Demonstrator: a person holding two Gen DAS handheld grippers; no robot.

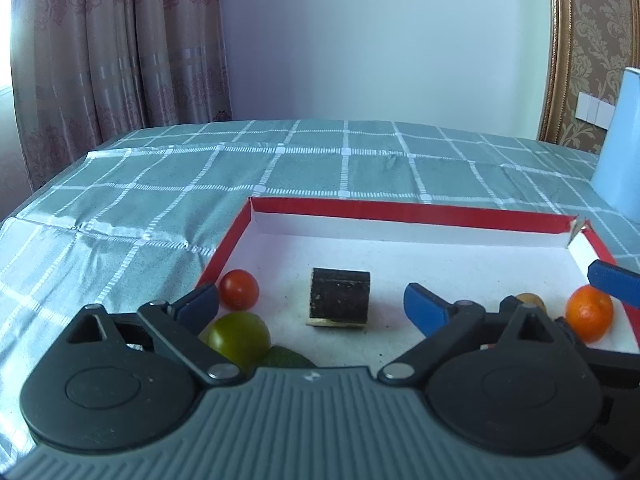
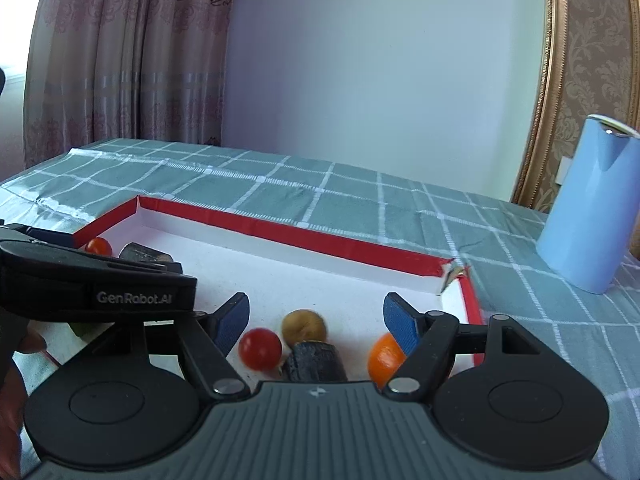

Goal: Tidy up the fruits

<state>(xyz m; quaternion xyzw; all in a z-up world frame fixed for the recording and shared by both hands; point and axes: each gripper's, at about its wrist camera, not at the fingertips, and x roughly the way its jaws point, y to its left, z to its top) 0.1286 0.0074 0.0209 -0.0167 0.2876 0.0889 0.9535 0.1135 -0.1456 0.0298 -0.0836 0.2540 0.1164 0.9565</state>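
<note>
A shallow red-rimmed white tray lies on the checked cloth and holds the fruit. In the left wrist view my left gripper is open and empty over the tray, with a red tomato, a green tomato and a dark cut piece before it. An orange sits at the right. In the right wrist view my right gripper is open; a red tomato, a tan round fruit, a dark piece and the orange lie between its fingers.
A light blue cylinder stands on the cloth right of the tray. The left gripper's body crosses the left of the right wrist view. Curtains and a wall lie behind the table. The tray's far right corner is torn.
</note>
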